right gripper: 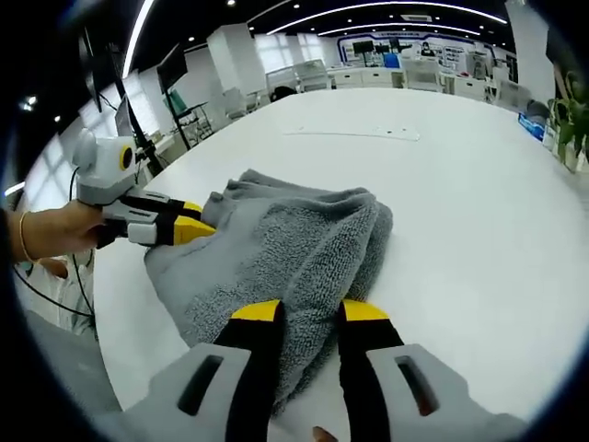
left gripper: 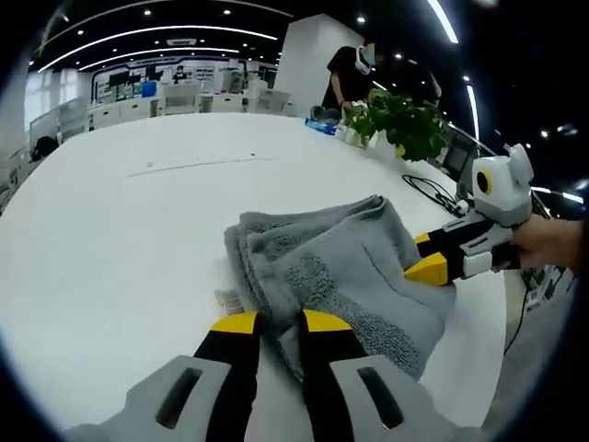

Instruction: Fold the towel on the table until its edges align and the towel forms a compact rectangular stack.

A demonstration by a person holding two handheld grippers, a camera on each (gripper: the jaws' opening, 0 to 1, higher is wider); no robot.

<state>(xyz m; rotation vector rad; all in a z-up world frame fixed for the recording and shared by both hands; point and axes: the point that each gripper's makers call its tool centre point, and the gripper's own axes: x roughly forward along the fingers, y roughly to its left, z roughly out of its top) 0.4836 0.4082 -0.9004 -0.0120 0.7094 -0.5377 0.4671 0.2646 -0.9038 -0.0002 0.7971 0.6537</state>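
I have the left gripper (left gripper: 280, 322) and right gripper (right gripper: 309, 311) each clenched on opposite edges of the bunched grey towel (right gripper: 285, 249); bare white worktop (left gripper: 120, 230) lies all around.

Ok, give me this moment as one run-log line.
towel: bunched, part-folded on table | left gripper: pinching near towel edge | right gripper: pinching opposite edge | fold unfinished

The towel (left gripper: 336, 276) hides part of the table (left gripper: 120, 239) beneath it.
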